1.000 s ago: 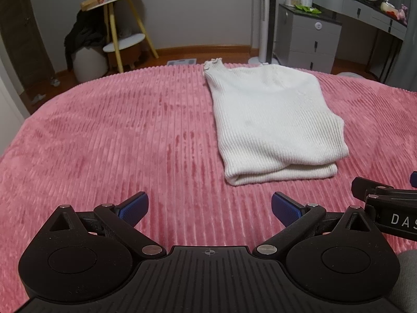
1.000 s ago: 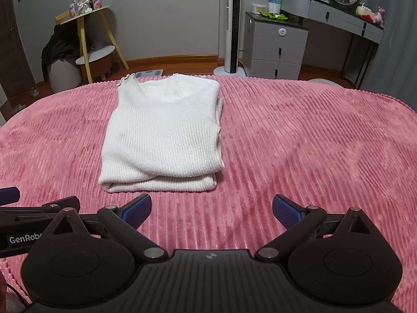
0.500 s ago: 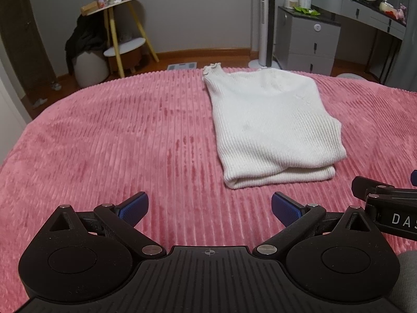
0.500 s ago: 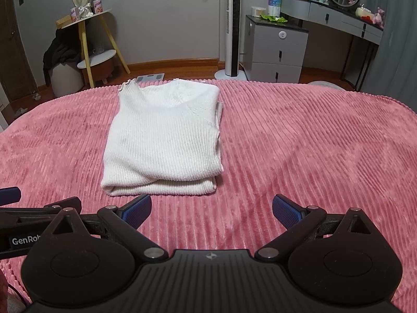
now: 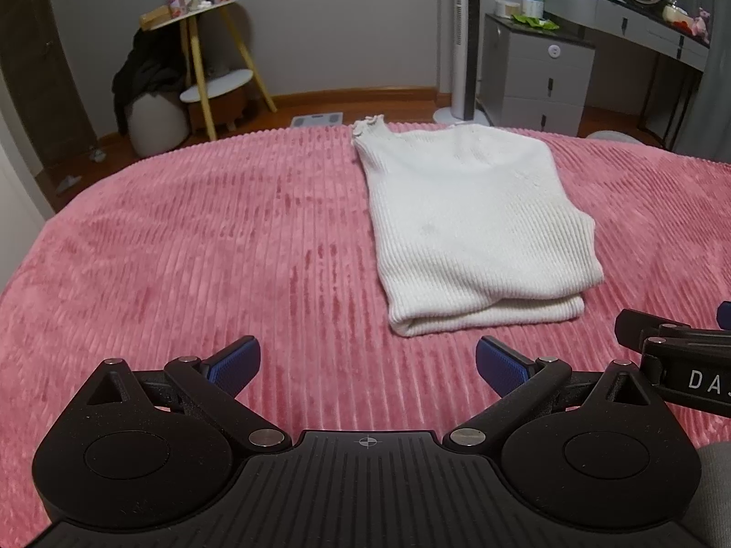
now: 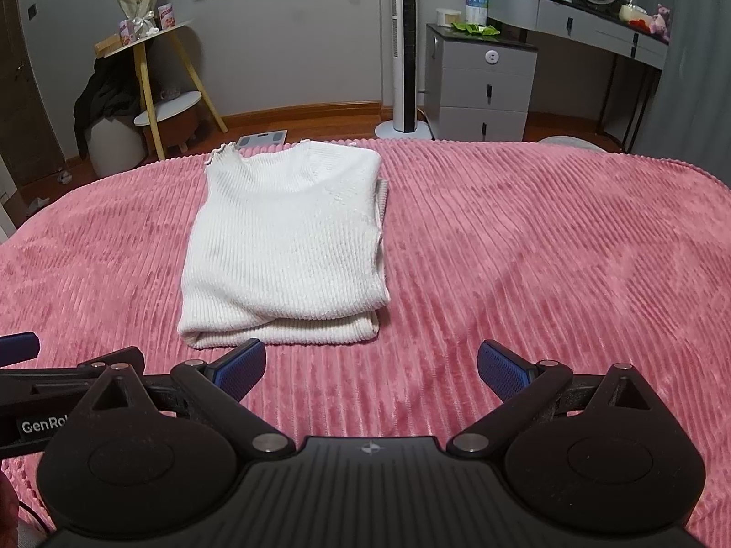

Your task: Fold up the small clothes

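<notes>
A white ribbed knit sweater (image 5: 475,223) lies folded into a neat rectangle on the pink corduroy bedspread (image 5: 182,251), its folded edge nearest me. In the right wrist view the same sweater (image 6: 288,246) sits ahead and to the left. My left gripper (image 5: 368,363) hovers open just short of the sweater's near left corner, nothing between its blue pads. My right gripper (image 6: 372,365) is open too, holding nothing, just short of the sweater's near right corner. Each gripper's side shows at the edge of the other's view.
Beyond the bed's far edge stand a yellow-legged side table (image 6: 150,73), a white tower fan (image 6: 404,45), a grey drawer cabinet (image 6: 479,82) and a dressing table (image 6: 594,32). Bare pink bedspread (image 6: 548,251) spreads to the right of the sweater.
Both grippers have drawn back and tilted up a little, so the sweater sits slightly farther and more of the room shows. The sweater has not moved. Both stay open.
</notes>
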The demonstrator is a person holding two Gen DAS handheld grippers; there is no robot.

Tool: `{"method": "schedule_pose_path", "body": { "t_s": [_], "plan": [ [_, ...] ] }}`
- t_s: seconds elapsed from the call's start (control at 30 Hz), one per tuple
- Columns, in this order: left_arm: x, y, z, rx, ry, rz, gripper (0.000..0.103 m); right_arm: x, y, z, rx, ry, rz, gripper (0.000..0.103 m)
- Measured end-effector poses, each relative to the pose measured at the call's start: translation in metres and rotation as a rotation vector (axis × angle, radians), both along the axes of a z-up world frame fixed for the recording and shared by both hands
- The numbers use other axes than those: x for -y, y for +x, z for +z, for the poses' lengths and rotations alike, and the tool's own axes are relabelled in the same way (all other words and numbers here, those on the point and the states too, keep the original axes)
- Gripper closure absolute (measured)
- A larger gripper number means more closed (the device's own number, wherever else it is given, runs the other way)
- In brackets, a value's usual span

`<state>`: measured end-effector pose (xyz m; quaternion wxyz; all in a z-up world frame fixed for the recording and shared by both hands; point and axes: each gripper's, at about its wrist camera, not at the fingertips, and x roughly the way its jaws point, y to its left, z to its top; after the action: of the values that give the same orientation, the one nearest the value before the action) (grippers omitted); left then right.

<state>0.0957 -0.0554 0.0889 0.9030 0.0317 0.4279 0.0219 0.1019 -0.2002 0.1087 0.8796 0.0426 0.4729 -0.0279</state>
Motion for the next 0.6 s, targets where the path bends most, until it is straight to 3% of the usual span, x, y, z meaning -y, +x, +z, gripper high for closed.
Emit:
{"method": "schedule_pose_path", "body": {
  "t_s": [0.6],
  "plan": [
    [0.0023, 0.0041, 0.0010, 0.006, 0.005, -0.004, 0.000, -0.0019, 0.0009, -0.0001, 0.002, -0.008, 0.009, 0.004]
  ]
}}
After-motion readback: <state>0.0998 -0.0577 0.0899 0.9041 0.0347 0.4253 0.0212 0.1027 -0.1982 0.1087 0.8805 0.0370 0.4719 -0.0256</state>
